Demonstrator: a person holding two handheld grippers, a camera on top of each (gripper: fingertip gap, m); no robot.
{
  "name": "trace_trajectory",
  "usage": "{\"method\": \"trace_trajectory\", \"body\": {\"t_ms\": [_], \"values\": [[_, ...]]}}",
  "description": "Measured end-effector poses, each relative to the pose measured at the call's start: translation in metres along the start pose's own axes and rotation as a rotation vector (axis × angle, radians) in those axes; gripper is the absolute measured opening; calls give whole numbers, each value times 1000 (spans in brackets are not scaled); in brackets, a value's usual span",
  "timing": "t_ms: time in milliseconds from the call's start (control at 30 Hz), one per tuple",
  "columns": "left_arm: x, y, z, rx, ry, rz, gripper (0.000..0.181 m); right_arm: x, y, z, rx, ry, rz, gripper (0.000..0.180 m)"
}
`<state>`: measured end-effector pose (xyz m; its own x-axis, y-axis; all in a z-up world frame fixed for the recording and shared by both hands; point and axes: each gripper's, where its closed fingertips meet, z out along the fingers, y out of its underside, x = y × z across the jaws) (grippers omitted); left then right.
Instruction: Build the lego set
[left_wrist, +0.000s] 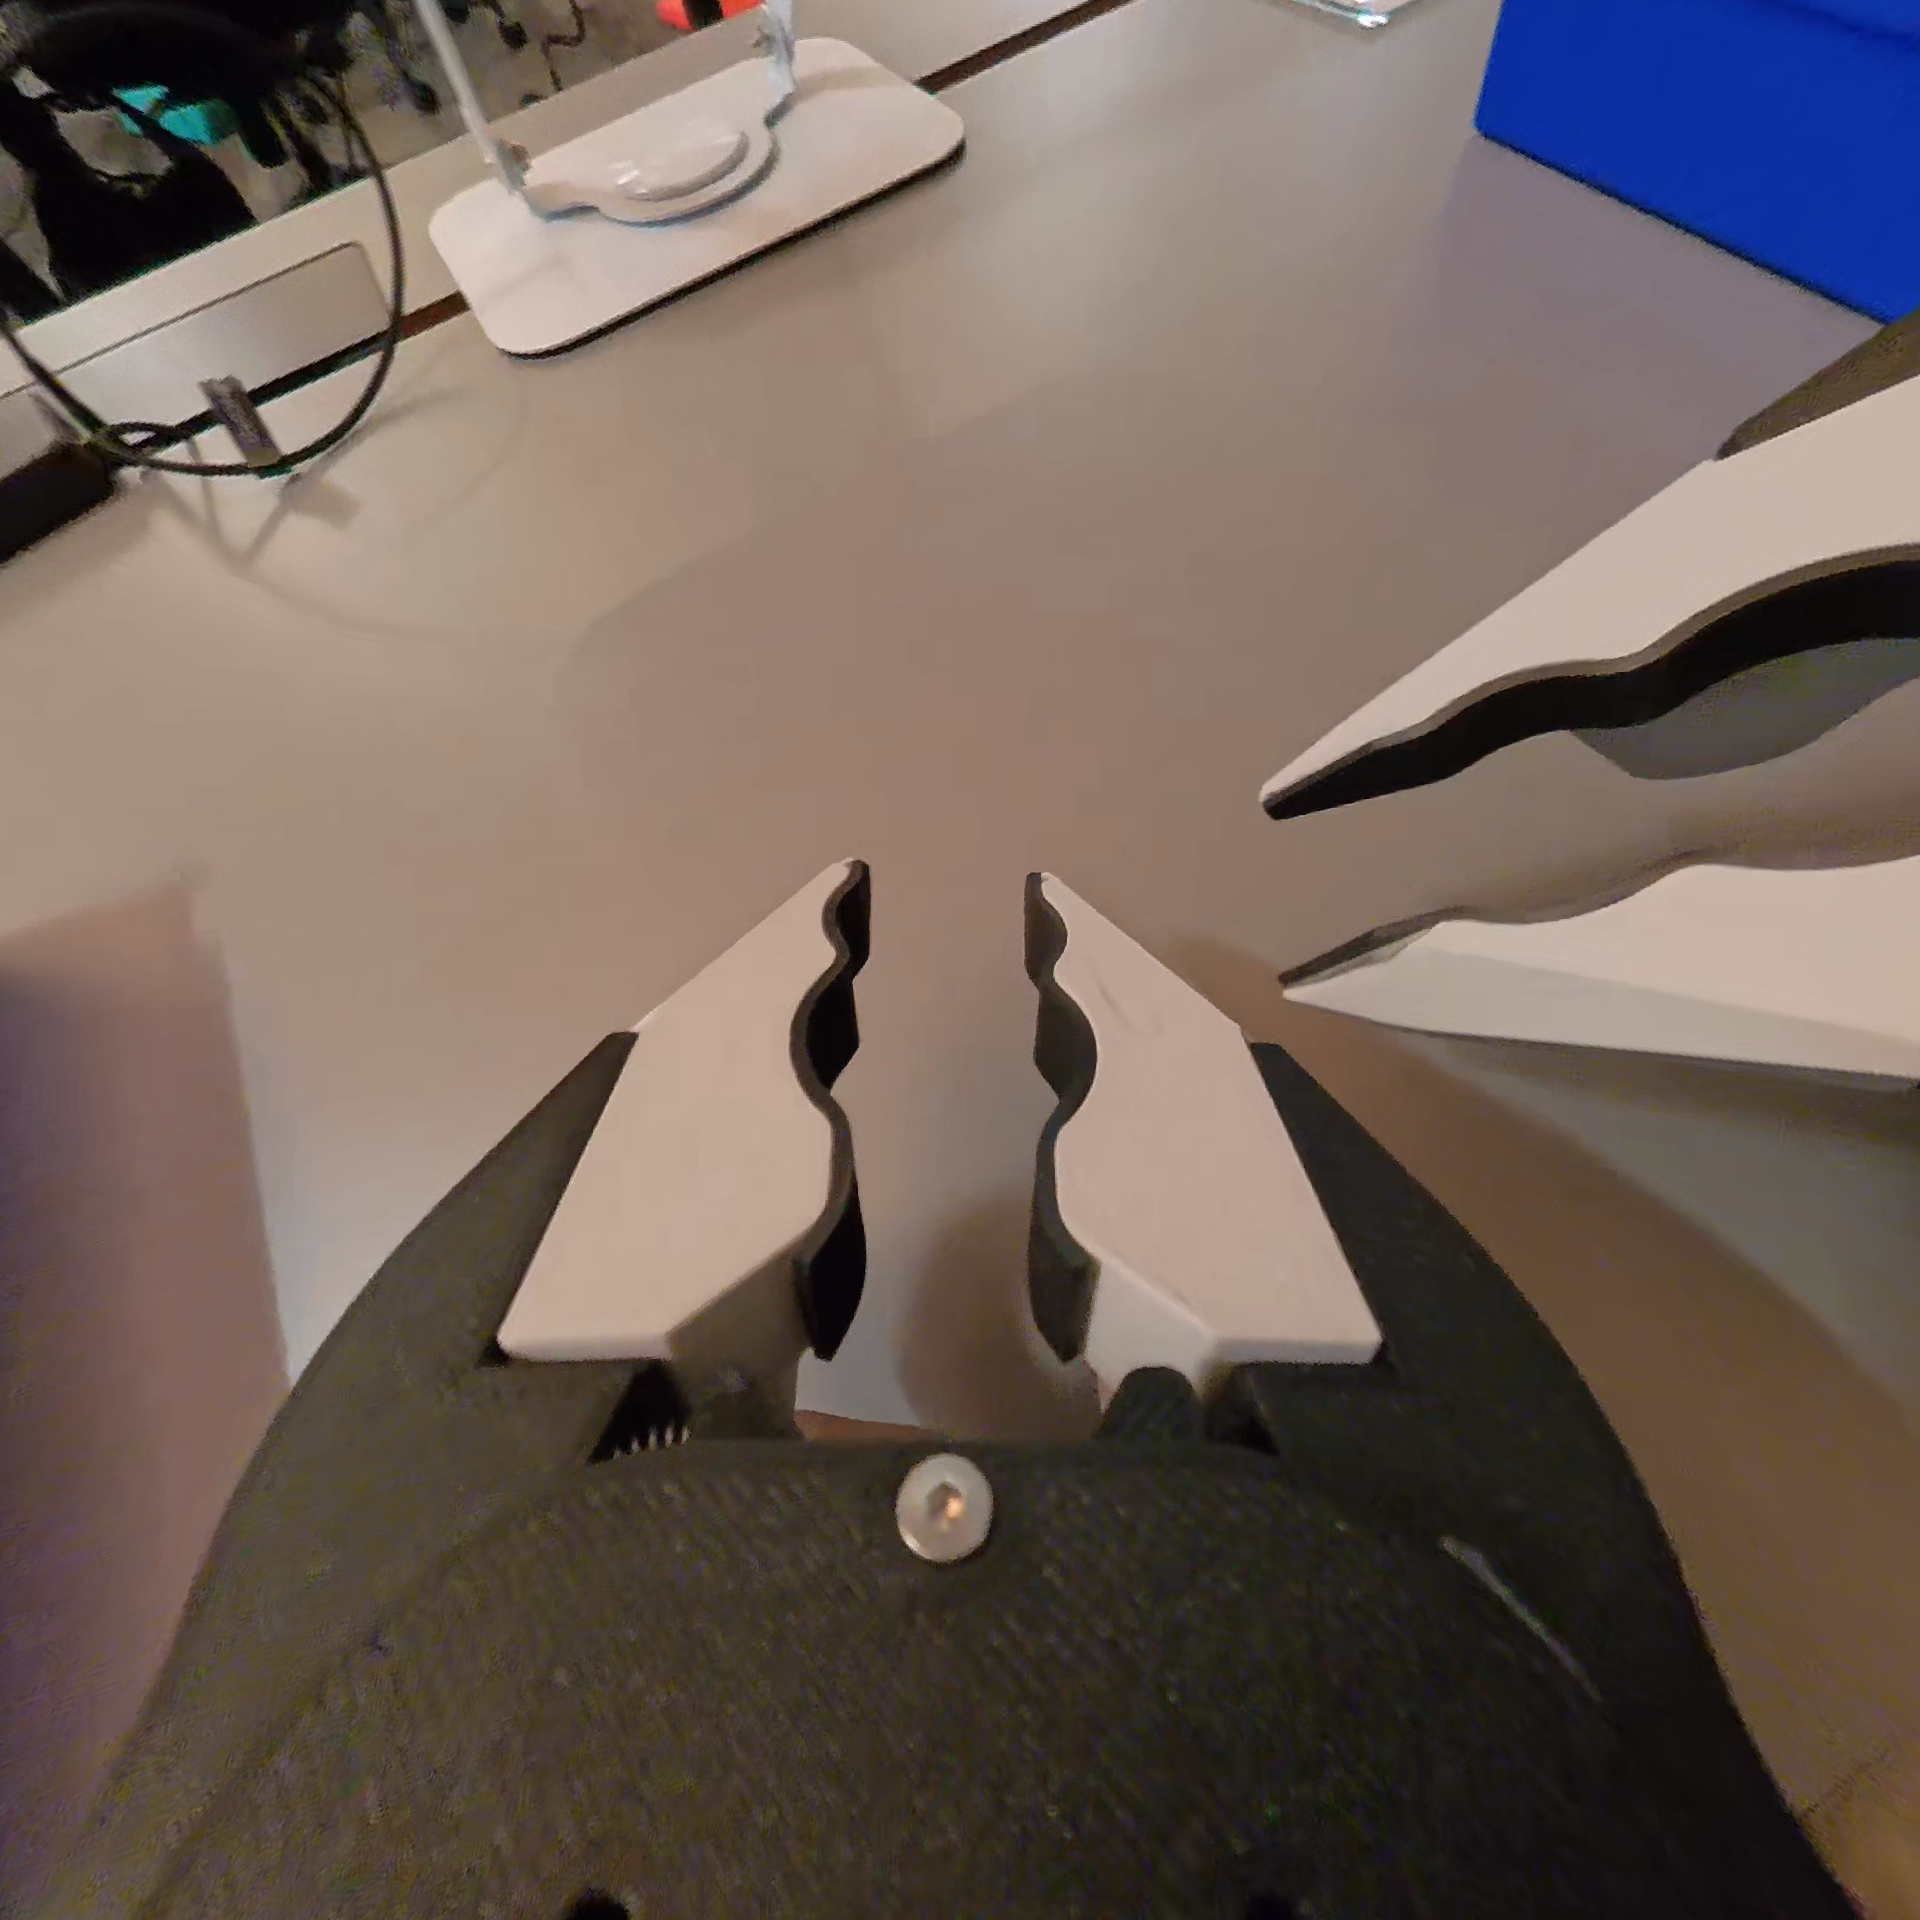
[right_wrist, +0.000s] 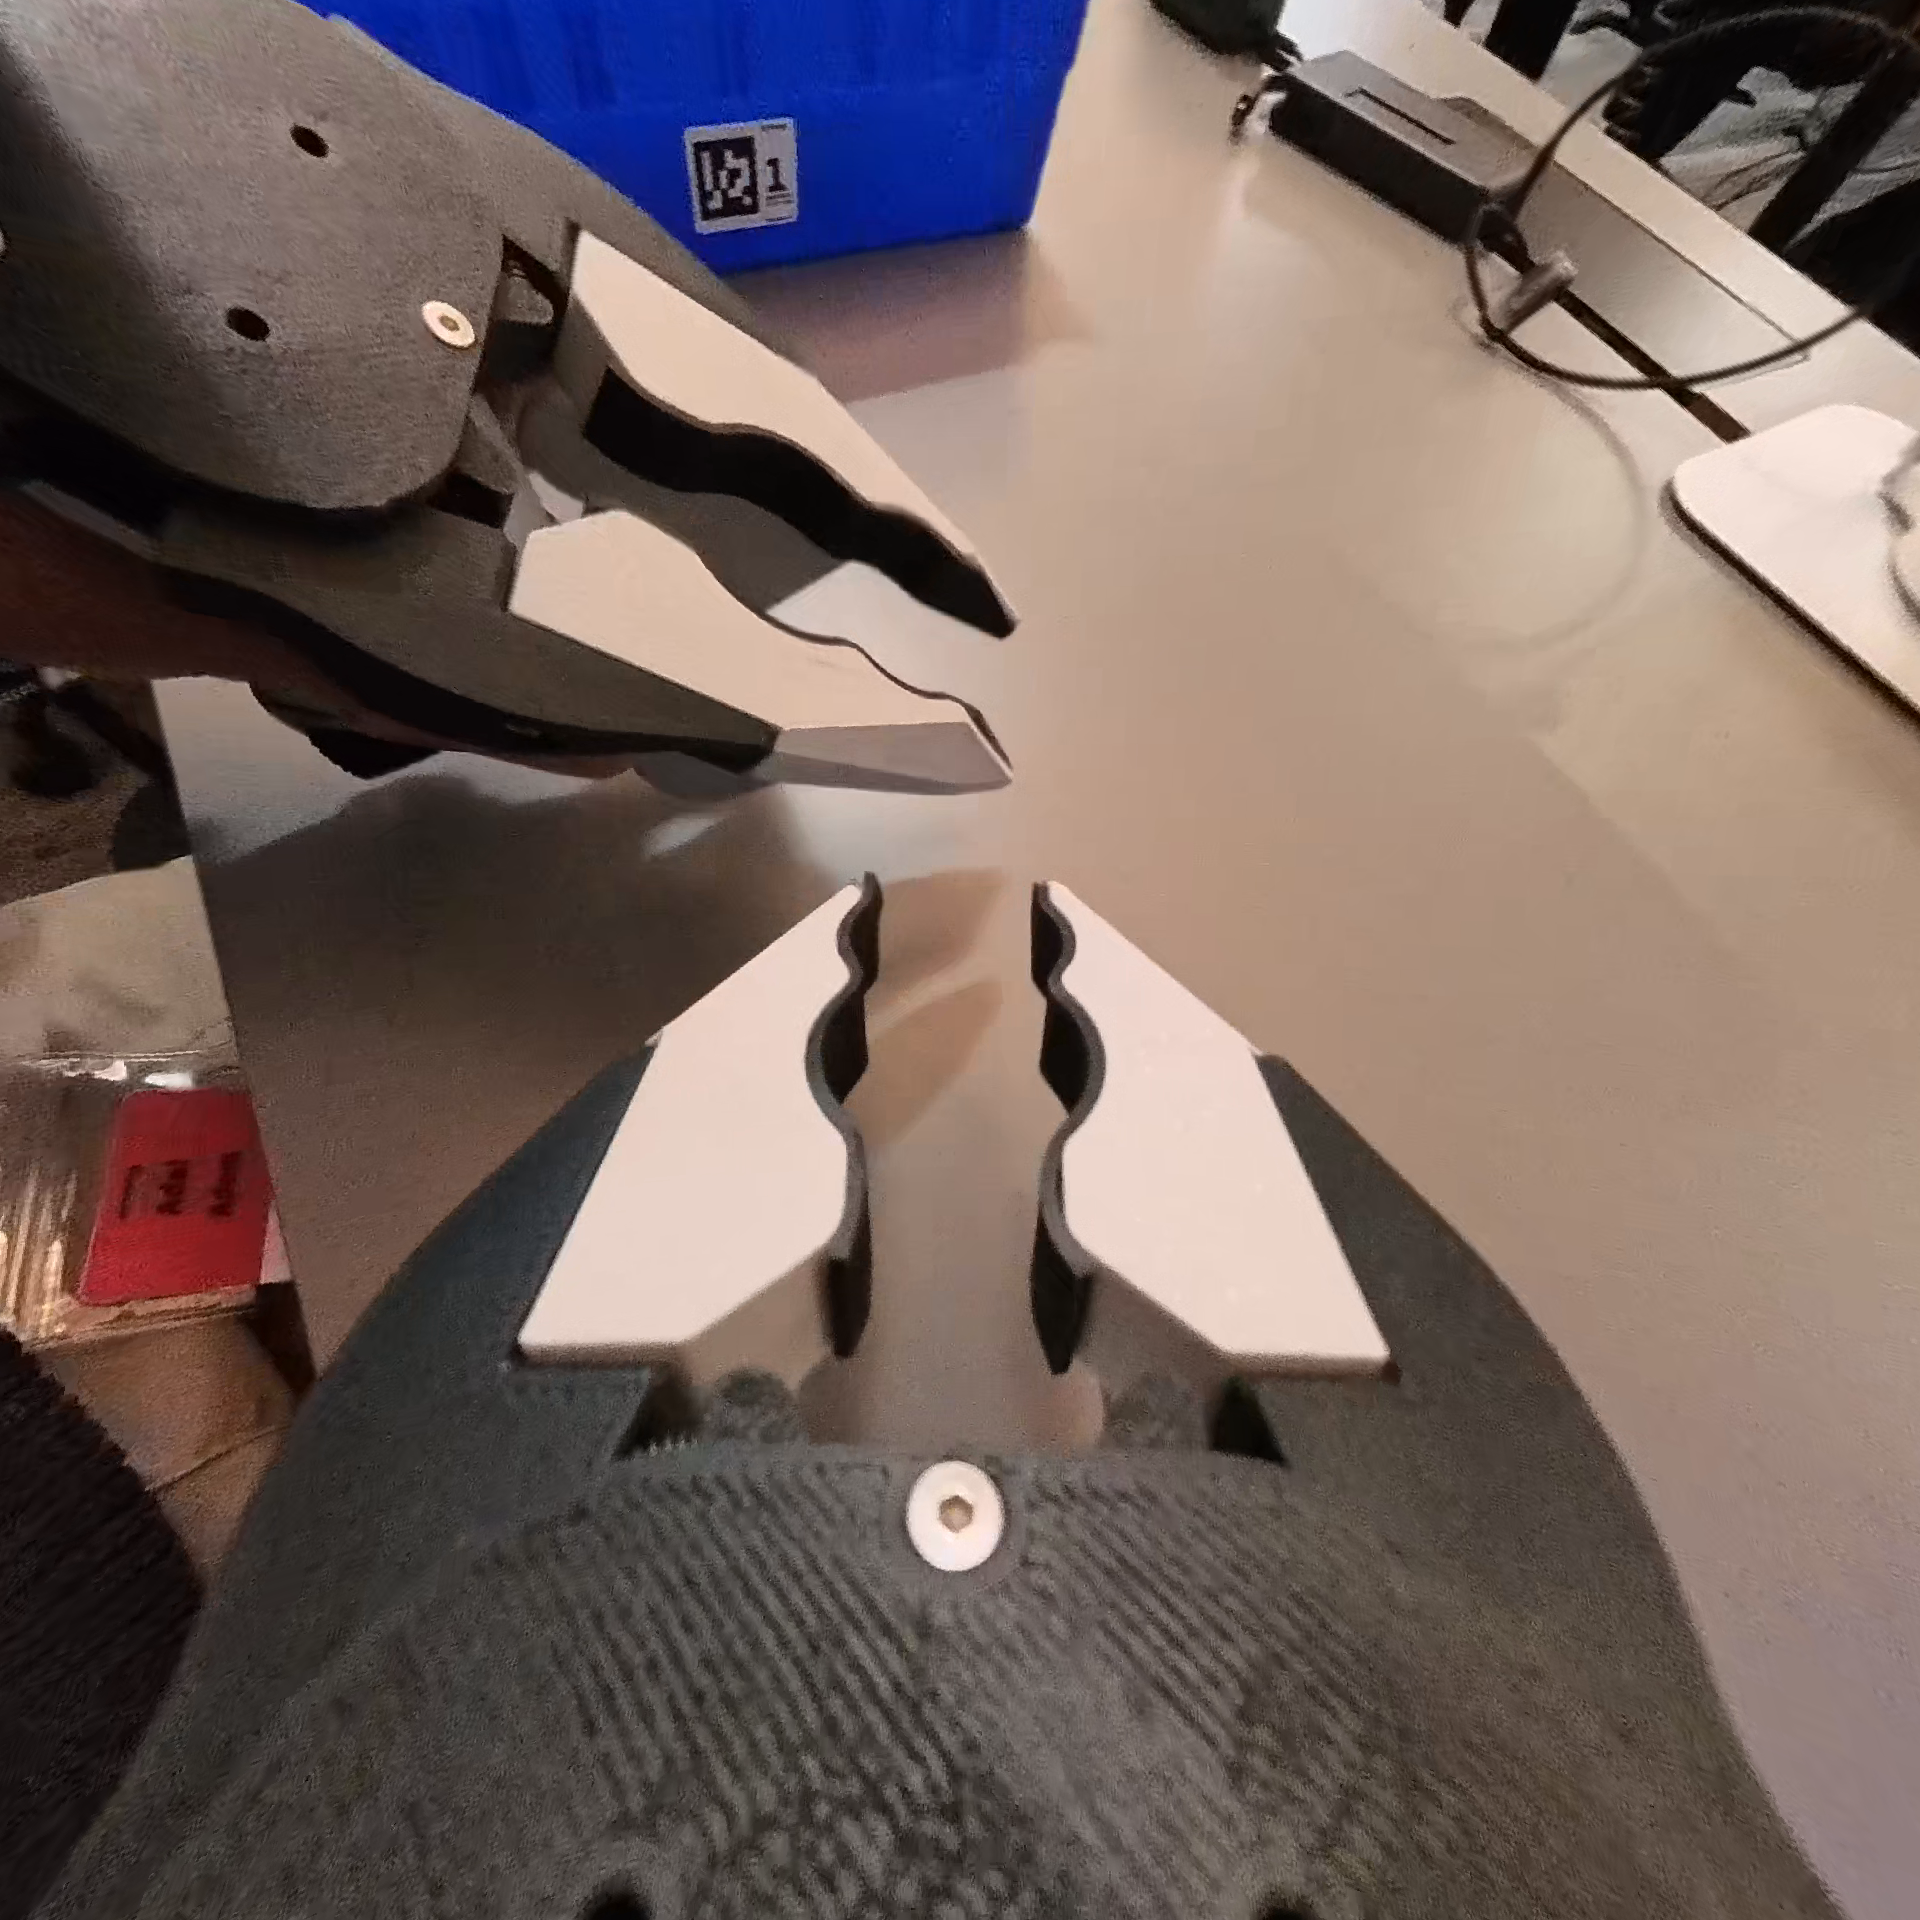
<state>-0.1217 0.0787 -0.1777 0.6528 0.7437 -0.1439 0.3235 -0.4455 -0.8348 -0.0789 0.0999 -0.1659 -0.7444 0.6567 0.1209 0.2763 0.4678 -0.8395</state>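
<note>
Over glossy table (left_wrist: 935, 520), wavy-edged white fingers (left_wrist: 727, 1122).

Bench (left_wrist: 1039, 499): smooth grey top with soft glare, filling mid-frame. Blue bin (left_wrist: 1704, 135), upper right. Flat grey stand base (left_wrist: 790, 208), top centre. Black cable (left_wrist: 343, 343), upper left.

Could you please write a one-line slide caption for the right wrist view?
Both grippers, right and left, hover open and empty over the table near a blue bin.
</note>
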Motion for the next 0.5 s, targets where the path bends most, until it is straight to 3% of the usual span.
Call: {"method": "trace_trajectory", "body": {"t_ms": [100,200,333,400,500], "values": [[-10,-2,-12,45,-19,-59,55,-11,-7,9,6,-41,-27,31],[-15,-10,-26,120,14,-154,68,-20,-18,13,38,-88,18,64],[-9,-40,-61,224,179,-340,89,-23,-37,12,113,-172,169,83],[-34,-64,-89,291,171,-419,97,-21,-37,14,112,-202,227,86],[-120,-82,-134,330,-23,-455,112,-25,-35,15,102,-240,263,83]]}}
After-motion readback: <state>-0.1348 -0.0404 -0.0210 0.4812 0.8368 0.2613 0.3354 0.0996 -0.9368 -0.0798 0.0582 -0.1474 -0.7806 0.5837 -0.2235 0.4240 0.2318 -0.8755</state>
